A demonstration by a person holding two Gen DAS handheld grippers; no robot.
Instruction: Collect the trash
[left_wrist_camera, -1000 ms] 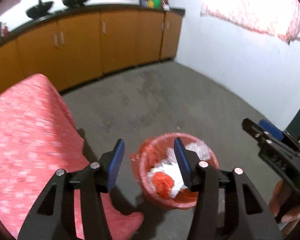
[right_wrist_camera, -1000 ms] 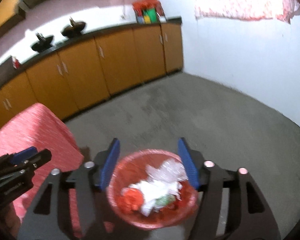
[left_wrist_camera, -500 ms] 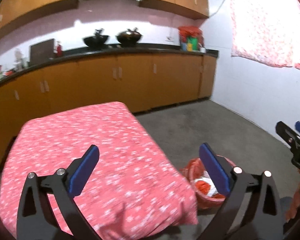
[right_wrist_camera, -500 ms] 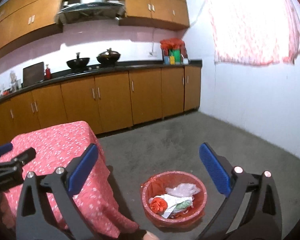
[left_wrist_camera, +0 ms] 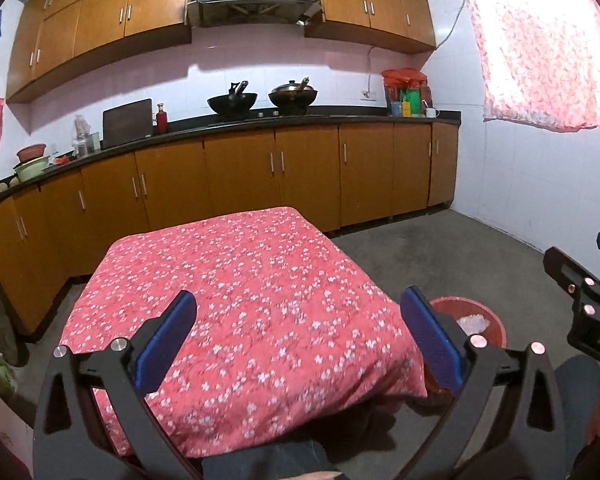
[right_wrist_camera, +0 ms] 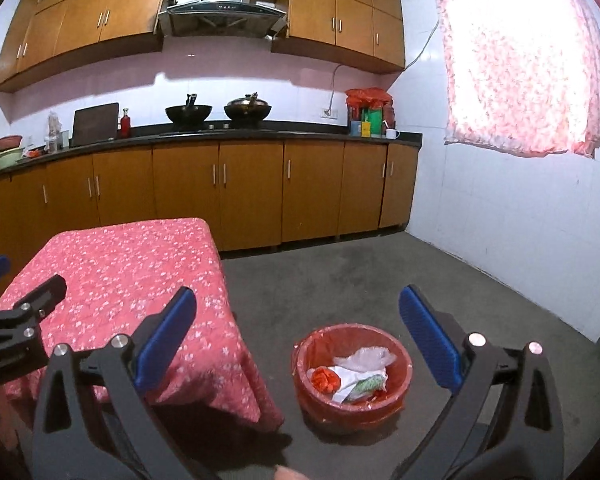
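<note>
The left gripper point(left_wrist_camera: 298, 334) has its blue-padded fingers point(left_wrist_camera: 166, 338) spread wide and released, nothing between them; they hang over the near edge of the table point(left_wrist_camera: 240, 280), which is draped in a red cloth with small white flowers. The cloth top is bare, and its near right corner droops toward the floor. Past that corner, on the grey floor point(left_wrist_camera: 440, 248), the red bin point(left_wrist_camera: 486, 322) shows only part of its rim, with a bit of clear plastic inside.

The right gripper point(right_wrist_camera: 298, 334) is likewise released, its fingers point(right_wrist_camera: 430, 340) wide apart and empty, held above the floor beside the table's right edge. Between and below them stands the red bin point(right_wrist_camera: 352, 376) (lined with a red bag), just off the table's near right corner and apart from the hanging cloth. In it lies the trash point(right_wrist_camera: 352, 376): a crumpled orange-red piece at the left, white paper, a green-printed wrapper and a clear plastic bag on top.

Each gripper shows at the edge of the other's view, the left one at the far left of the right wrist view.

Farther out, brown cabinets point(right_wrist_camera: 252, 192) run along the back wall under a dark worktop carrying two woks point(right_wrist_camera: 188, 113), and a flowered curtain point(right_wrist_camera: 524, 64) covers the bright window on the right wall.
</note>
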